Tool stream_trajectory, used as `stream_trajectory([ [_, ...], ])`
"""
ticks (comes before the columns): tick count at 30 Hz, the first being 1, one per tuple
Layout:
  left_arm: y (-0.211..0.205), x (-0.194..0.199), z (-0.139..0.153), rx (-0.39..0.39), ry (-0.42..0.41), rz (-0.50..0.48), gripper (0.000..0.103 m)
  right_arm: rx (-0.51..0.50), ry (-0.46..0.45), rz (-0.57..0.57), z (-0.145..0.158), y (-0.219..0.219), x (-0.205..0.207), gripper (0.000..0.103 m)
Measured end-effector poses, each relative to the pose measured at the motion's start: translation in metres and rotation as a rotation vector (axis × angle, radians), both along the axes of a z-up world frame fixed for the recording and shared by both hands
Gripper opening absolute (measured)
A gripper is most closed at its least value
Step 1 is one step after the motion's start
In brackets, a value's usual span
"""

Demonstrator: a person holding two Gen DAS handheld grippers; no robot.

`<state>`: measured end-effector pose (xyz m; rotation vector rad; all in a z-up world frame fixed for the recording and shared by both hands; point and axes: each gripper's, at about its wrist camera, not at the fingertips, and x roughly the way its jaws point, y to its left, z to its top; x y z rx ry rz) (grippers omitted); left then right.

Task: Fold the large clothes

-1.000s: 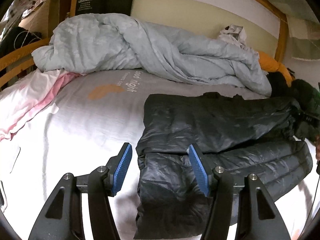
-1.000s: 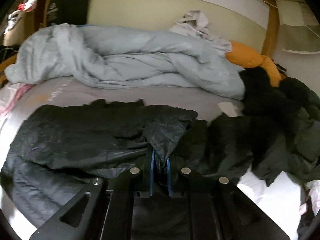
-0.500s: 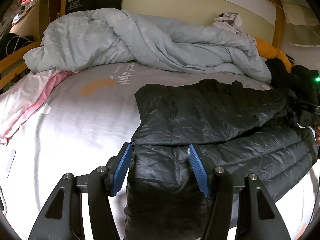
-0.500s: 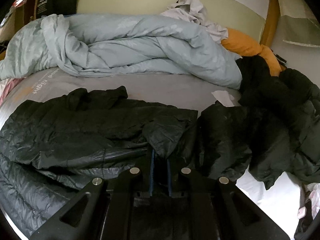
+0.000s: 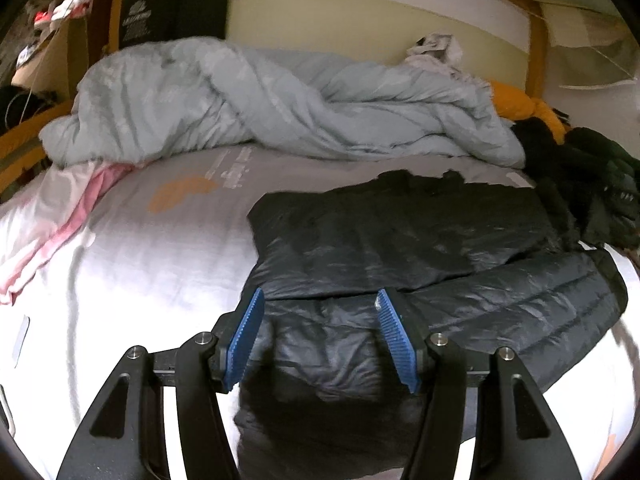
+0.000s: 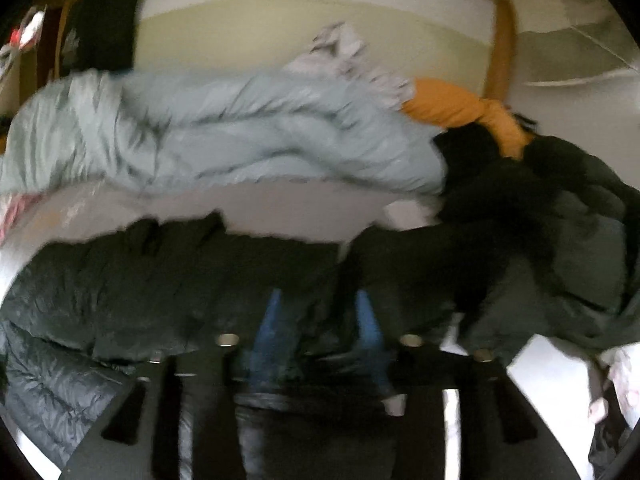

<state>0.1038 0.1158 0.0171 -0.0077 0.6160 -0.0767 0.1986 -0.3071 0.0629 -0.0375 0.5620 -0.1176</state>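
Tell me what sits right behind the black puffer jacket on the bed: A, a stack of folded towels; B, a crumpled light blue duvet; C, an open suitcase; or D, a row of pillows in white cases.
B: a crumpled light blue duvet lies bunched across the bed just beyond the black puffer jacket, in front of the headboard.

A home bedroom is showing here: a bed (image 5: 132,264) with a wooden frame is carrying a rumpled pale-blue duvet (image 5: 280,108), with heaped clothes (image 5: 592,184) lying beside it.
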Motion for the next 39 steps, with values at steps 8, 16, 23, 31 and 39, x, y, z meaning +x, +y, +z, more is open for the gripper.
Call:
stream_trajectory([
  [8, -0.04, -0.032, 0.015, -0.001, -0.075, -0.097, 0.058, 0.045, -0.202, -0.195, 0.017, -0.089, -0.093, 0.055],
  [16, -0.13, -0.032, 0.031, 0.036, -0.084, -0.211, 0.058, 0.233, -0.24, -0.365, -0.005, -0.174, -0.128, 0.058],
  [23, -0.247, -0.013, 0.059, 0.058, -0.09, -0.391, 0.066, 0.23, -0.263, -0.422, -0.005, -0.217, -0.142, 0.058],
  [31, -0.396, 0.037, 0.052, 0.036, 0.022, -0.551, 0.076, 0.24, -0.209, -0.431, -0.016, -0.249, -0.134, 0.058],
  [39, -0.516, 0.115, -0.006, 0.074, 0.198, -0.588, 0.079, 0.399, -0.197, -0.395, -0.027, -0.264, -0.119, 0.058],
])
